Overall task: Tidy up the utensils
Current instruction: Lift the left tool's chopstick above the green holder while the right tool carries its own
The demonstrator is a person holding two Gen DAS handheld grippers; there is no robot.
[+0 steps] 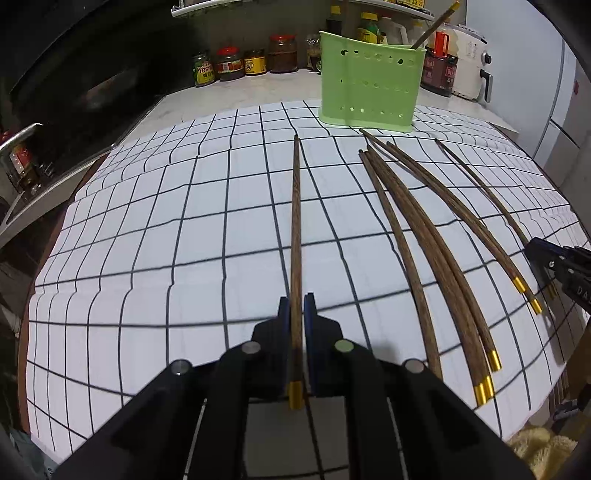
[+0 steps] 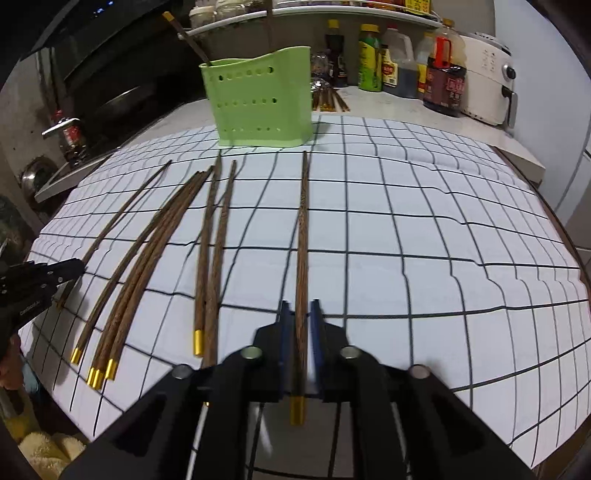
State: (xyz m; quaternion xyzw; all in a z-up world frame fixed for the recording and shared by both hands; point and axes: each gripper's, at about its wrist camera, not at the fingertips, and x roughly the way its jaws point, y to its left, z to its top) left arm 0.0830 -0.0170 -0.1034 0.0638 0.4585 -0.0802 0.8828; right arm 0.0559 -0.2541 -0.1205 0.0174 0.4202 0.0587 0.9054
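1. The left hand-held gripper (image 1: 296, 306) stands narrow, clamped on one chopstick (image 1: 296, 229) near its gold-capped end.
2. That stick's long axis runs straight ahead from the jaws, near to far, its thin tip pointing just left of the green holder (image 1: 369, 88).
3. The right hand-held gripper (image 2: 298, 310) is also narrow, with a second chopstick (image 2: 303, 229) between its blue pads; there is a slight gap on the right side, so I cannot tell whether it grips firmly.
4. This second stick also lies near to far, its tip aimed just right of the holder (image 2: 258, 99).
5. Between the two grippers the loose chopsticks (image 1: 436, 258) lie on the checked mat (image 1: 147, 221) covering the worktop, roughly parallel, gold caps near, tips fanned toward the holder.
6. The holder stands upright at the mat's far edge, with one stick (image 1: 436, 26) already leaning out of it.
7. Judged from this, the next move is to lift, tilt each stick tip-down and drop it in; the holder sits far and between both hands, neither clearly nearer.
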